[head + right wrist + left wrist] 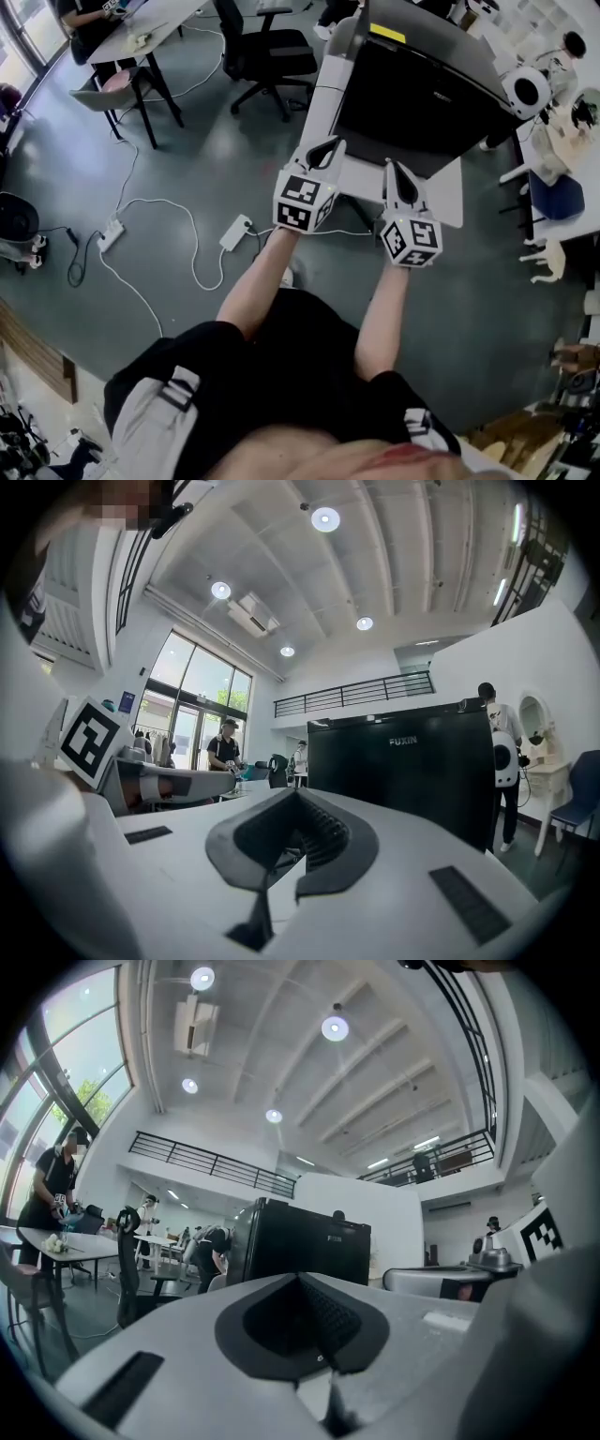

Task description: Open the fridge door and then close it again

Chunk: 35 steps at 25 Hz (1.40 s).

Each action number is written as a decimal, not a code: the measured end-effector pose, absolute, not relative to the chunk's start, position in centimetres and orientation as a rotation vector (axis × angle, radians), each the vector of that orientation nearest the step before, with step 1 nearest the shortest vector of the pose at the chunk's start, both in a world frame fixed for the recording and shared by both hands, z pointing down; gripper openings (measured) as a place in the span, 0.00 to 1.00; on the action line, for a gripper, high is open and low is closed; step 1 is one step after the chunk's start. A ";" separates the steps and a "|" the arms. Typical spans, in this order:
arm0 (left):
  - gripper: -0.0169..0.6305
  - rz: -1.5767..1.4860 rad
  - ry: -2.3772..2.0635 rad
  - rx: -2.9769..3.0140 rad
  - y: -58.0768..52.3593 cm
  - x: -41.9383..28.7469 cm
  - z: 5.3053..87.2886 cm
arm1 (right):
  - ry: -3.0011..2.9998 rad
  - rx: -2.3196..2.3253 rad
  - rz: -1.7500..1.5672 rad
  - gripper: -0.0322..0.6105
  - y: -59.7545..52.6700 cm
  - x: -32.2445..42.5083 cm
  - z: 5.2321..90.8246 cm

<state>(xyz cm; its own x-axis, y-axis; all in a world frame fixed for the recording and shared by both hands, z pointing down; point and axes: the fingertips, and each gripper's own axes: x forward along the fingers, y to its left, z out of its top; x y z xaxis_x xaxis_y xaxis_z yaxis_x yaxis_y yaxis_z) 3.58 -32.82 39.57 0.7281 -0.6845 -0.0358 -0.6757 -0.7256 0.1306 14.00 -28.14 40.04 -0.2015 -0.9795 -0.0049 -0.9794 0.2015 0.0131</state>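
The fridge is a black cabinet with pale grey sides, standing on the grey floor just ahead of me. Its door is closed. In the left gripper view the fridge shows as a dark box a short way off, and the right gripper view shows the fridge front with white lettering. My left gripper is shut and holds nothing, short of the fridge's near left corner. My right gripper is also shut and empty, beside it, pointing at the fridge. Both point level; neither touches the fridge.
A black office chair and a table stand at the back left. A power strip with white cables lies on the floor to my left. A blue chair is at the right. A person stands by a table.
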 end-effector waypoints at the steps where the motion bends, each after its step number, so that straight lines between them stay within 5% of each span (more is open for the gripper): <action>1: 0.01 -0.117 -1.104 2.822 -34.1 4.0 39.8 | -2.429 1.984 -0.016 0.04 -29.5 14.2 40.3; 15: 0.02 -0.058 -1.056 2.861 -43.0 7.3 41.8 | -2.328 1.783 -0.303 0.05 -39.1 15.9 37.1; 19: 0.09 -0.041 -1.035 2.907 -45.1 7.8 41.6 | -2.224 1.629 -0.449 0.06 -42.0 15.3 34.8; 23: 0.19 -0.018 -0.988 2.959 -46.9 9.1 41.6 | -2.125 1.458 -0.537 0.25 -44.3 15.0 33.1; 27: 0.33 0.021 -0.971 2.972 -48.6 9.8 41.9 | -1.993 1.353 -0.647 0.27 -46.1 14.8 31.2; 35: 0.41 -0.011 -0.859 2.991 -50.7 11.8 41.5 | -1.887 1.217 -0.605 0.34 -48.5 15.5 30.3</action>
<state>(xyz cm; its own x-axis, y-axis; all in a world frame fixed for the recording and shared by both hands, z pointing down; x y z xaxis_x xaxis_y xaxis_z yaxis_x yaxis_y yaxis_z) 11.76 -50.71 41.50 0.8477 -0.5304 0.0013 -0.5302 -0.8473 0.0310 15.50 -48.47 30.34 -0.2235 -0.9050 0.3619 -0.5260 0.4245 0.7370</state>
